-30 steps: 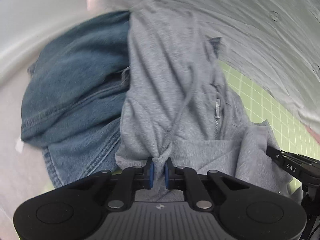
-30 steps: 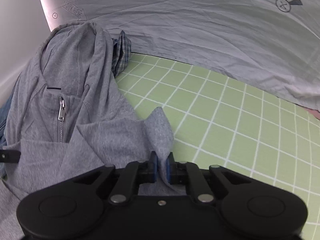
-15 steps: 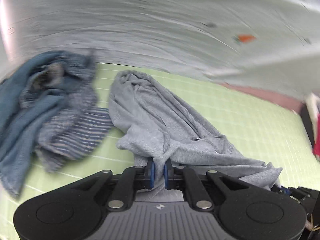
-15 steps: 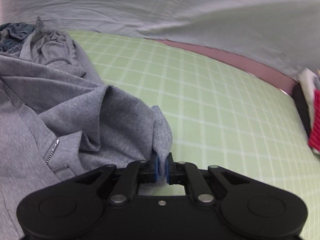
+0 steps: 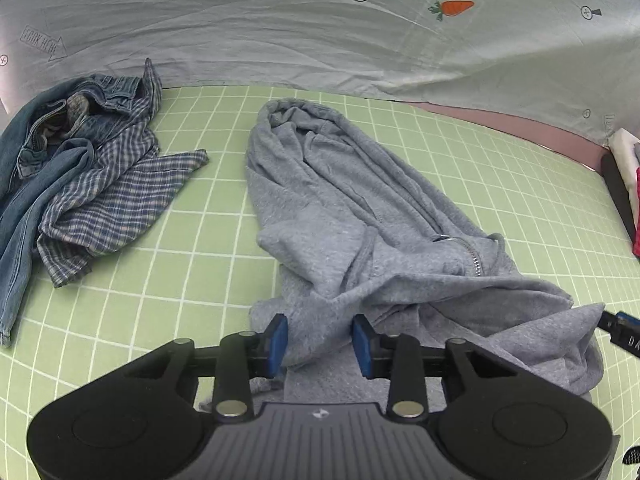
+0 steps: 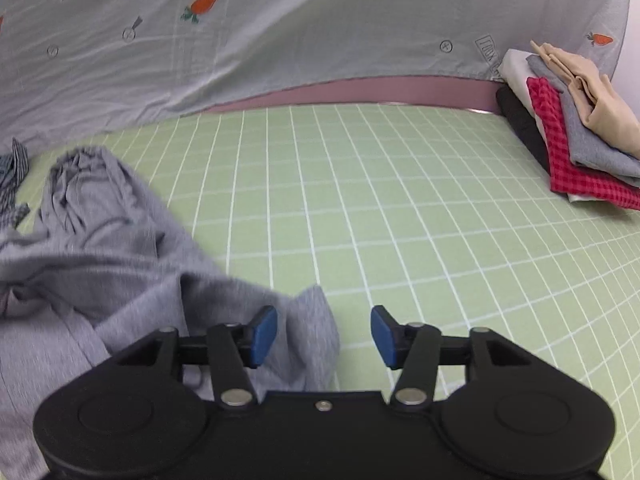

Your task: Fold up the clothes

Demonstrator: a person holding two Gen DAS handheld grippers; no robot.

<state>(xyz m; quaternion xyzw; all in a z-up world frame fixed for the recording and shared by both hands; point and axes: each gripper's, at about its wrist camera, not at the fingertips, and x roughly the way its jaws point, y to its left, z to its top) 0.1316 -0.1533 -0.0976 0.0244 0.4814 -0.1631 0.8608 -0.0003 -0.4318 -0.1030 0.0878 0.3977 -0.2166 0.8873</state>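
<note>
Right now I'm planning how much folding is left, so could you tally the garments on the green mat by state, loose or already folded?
Loose: 3, the grey zip-up hoodie, the blue plaid shirt and the blue denim garment.
Folded in the stack: at least 5 layers show, exact count unclear.
Total: at least 8.

Data-collection lab, gridded mat (image 5: 208,240), sheet backdrop (image 5: 280,32)

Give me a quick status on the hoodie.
Left gripper and right gripper jaws opening, releasing. Grey hoodie bunched on green mat, unfolded. Nothing in the way.
</note>
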